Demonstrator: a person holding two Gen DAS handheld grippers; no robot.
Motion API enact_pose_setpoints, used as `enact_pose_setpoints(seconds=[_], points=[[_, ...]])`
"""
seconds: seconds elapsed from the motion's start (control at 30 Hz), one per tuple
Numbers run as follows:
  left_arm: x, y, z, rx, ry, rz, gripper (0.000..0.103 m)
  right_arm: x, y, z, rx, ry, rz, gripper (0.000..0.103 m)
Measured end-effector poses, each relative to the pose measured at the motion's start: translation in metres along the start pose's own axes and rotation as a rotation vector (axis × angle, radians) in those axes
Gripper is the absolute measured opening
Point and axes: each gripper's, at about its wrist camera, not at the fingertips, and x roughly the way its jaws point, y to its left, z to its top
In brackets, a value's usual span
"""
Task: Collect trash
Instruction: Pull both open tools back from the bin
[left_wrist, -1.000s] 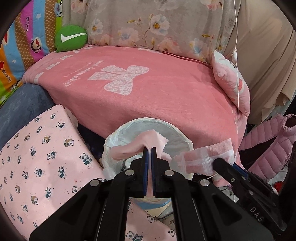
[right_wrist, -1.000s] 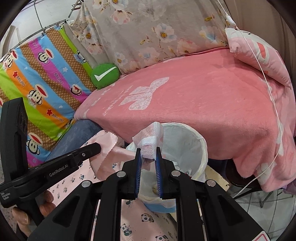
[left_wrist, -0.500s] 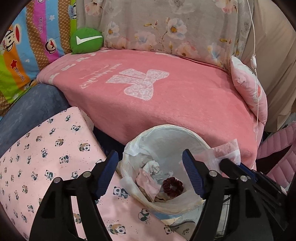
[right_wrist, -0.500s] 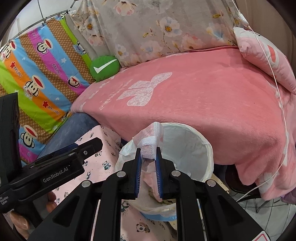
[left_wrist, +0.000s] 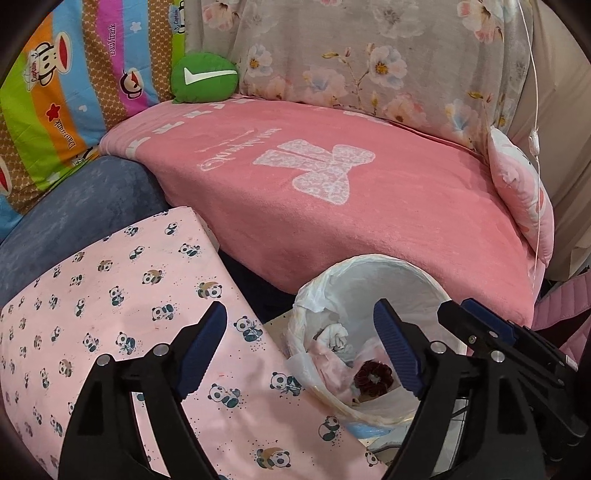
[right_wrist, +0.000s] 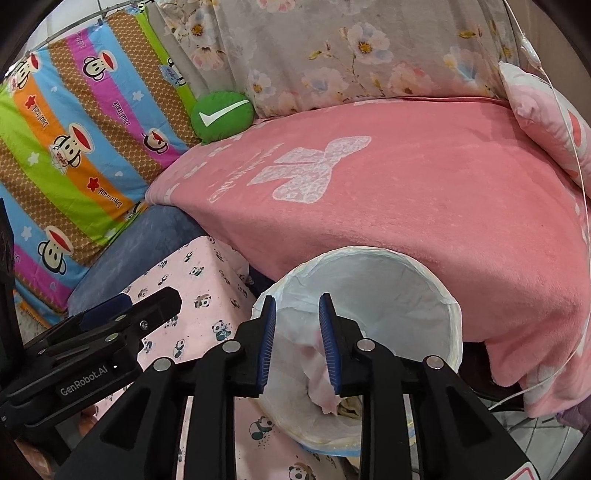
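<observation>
A small bin with a white bag liner (left_wrist: 388, 269) (right_wrist: 417, 266) stands between the pink panda-print surface and the pink blanket. Inside it lie pink cloth scraps (left_wrist: 332, 373), white tissue (left_wrist: 336, 334) and a dark red scrunchie (left_wrist: 371, 376). My left gripper (left_wrist: 301, 347) is wide open and empty, just left of the bin's mouth. My right gripper (right_wrist: 297, 339) is open over the bin, and a pink wrapper (right_wrist: 323, 384) is falling inside just below its fingers. The right gripper also shows at the right edge of the left wrist view (left_wrist: 491, 332).
A pink panda-print surface (left_wrist: 122, 295) lies at the left. A pink blanket (left_wrist: 369, 206) covers the sofa behind the bin. A green check-mark cushion (left_wrist: 203, 79), striped monkey bedding (right_wrist: 74, 147), a pink pillow (right_wrist: 546, 122) and a hanging white cord (left_wrist: 535, 147) are around.
My left gripper opened and dropped its pink cloth into the bin, then drew left. My right gripper opened and let go of the pink wrapper, which now falls into the bin.
</observation>
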Motion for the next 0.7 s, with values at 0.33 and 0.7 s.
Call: enact_pose_setpoints(seconds=[0.33, 0.7], points=[[-0.015, 0.007, -0.012, -0.009, -0.018, 0.051, 0.087, -0.016, 0.016, -0.003, -0.041, 0.018, -0.030, 0.050], [-0.030, 0.008, -0.033, -0.010, -0.006, 0.117, 0.093, -0.043, 0.020, -0.019, -0.064, 0.037, -0.139, 0.074]])
